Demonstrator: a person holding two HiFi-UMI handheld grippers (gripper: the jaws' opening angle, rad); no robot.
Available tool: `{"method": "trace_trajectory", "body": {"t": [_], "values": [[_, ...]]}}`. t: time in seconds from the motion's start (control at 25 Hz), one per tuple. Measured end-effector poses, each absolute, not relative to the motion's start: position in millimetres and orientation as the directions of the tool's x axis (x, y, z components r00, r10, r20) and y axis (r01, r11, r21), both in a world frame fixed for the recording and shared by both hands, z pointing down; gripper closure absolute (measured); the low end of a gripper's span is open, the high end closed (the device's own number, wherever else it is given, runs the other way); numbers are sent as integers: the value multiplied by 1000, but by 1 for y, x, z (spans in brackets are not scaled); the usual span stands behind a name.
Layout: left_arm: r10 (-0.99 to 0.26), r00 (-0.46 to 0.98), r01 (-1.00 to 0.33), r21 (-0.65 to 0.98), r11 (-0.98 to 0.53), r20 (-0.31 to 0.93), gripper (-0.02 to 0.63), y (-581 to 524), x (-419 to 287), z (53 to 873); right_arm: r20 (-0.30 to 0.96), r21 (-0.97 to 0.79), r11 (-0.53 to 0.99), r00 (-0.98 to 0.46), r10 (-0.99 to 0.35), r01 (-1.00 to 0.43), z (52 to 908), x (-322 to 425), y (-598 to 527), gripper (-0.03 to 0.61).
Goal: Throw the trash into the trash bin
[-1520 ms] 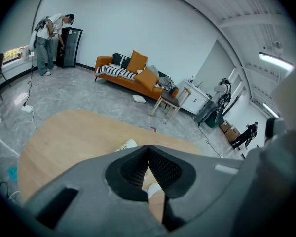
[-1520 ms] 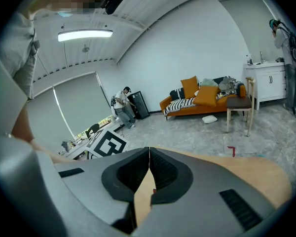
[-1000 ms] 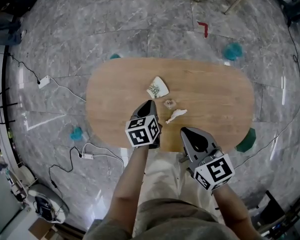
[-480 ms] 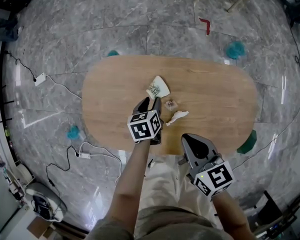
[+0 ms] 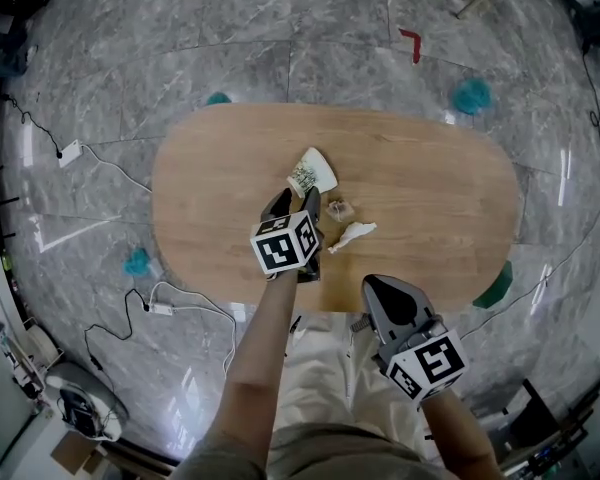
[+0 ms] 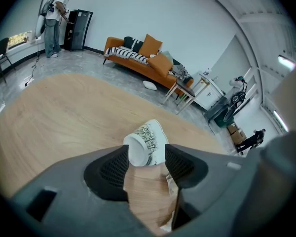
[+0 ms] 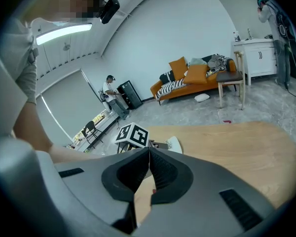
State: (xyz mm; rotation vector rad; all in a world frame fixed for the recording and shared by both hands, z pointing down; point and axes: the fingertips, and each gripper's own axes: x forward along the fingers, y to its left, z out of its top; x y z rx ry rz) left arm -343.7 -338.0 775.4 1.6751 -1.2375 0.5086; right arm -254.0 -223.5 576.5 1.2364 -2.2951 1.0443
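Paper cup [image 5: 314, 174] lies tipped on its side mid-table [image 5: 430, 188], with a brown scrap [image 5: 341, 210] and a white wad [image 5: 355, 233] near it at 5 o'clock. Since a second ago the left claw [image 5: 294, 202] has advanced from the table's near edge. Its jaws have just been opening and stand apart, empty, with the cup just beyond their tips at 12 o'clock. The right claw [image 5: 380, 286], jaws together, hangs off the near edge.
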Motion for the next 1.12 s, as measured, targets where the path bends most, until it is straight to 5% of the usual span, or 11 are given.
{"method": "trace_trajectory", "body": {"t": [0.48, 0.64, 1.12], "values": [[-502, 363, -899, 436, 32, 785, 393, -346, -347, 789, 602, -459, 337, -567, -563, -822, 588, -254, -215, 569], [-509, 315, -917, 396, 55, 801, 471, -347, -353, 789, 606, -452, 333, -559, -566, -827, 586, -251, -213, 569], [-538, 330, -914, 405, 22, 775, 489, -337, -356, 755, 584, -431, 346, -550, -598, -833, 561, -249, -211, 569]]}}
